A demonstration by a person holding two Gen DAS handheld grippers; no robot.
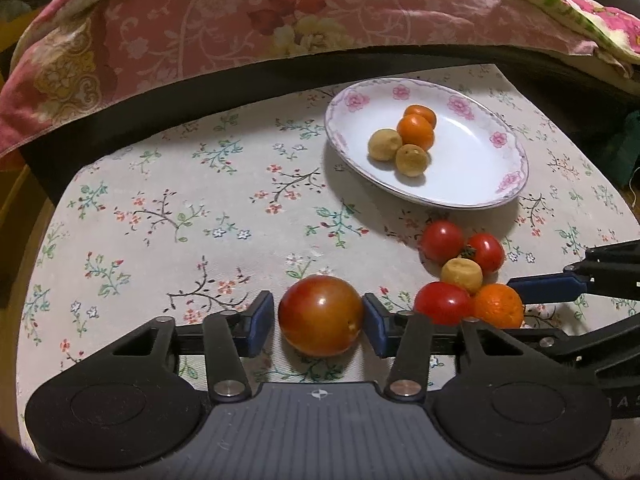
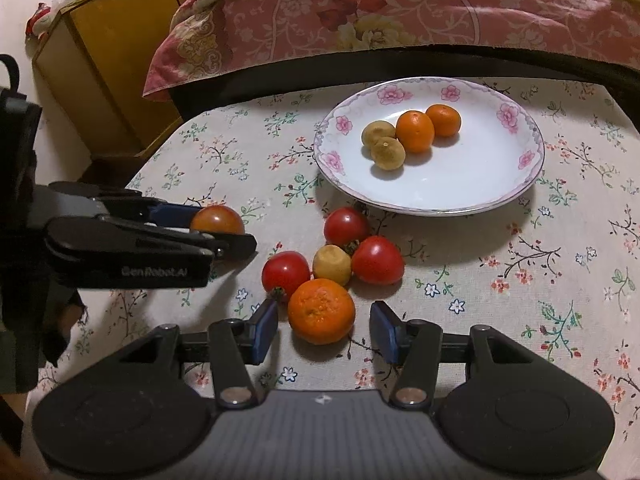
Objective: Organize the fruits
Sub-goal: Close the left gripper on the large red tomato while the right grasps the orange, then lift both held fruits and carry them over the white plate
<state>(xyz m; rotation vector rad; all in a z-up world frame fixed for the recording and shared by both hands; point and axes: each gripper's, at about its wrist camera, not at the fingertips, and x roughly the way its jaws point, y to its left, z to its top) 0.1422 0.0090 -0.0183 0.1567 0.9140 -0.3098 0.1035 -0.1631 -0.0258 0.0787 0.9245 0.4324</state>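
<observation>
A large red-orange tomato (image 1: 320, 316) sits on the floral cloth with my left gripper (image 1: 318, 314) shut on it, a blue pad against each side. From the right wrist view the same tomato (image 2: 218, 220) shows between the left gripper's fingers (image 2: 172, 212). My right gripper (image 2: 324, 326) is open around an orange (image 2: 321, 310), with a gap at each pad. Behind that orange cluster three red tomatoes (image 2: 378, 260) and a yellowish fruit (image 2: 332, 264). The flowered white plate (image 2: 440, 188) holds two oranges (image 2: 416, 132) and two yellowish fruits (image 2: 386, 154).
A pink floral quilt (image 1: 240, 28) hangs over the bed just beyond the table's far edge. A yellow wooden cabinet (image 2: 108, 60) stands at the back left. Bare cloth (image 1: 160, 208) stretches left of the plate (image 1: 480, 184).
</observation>
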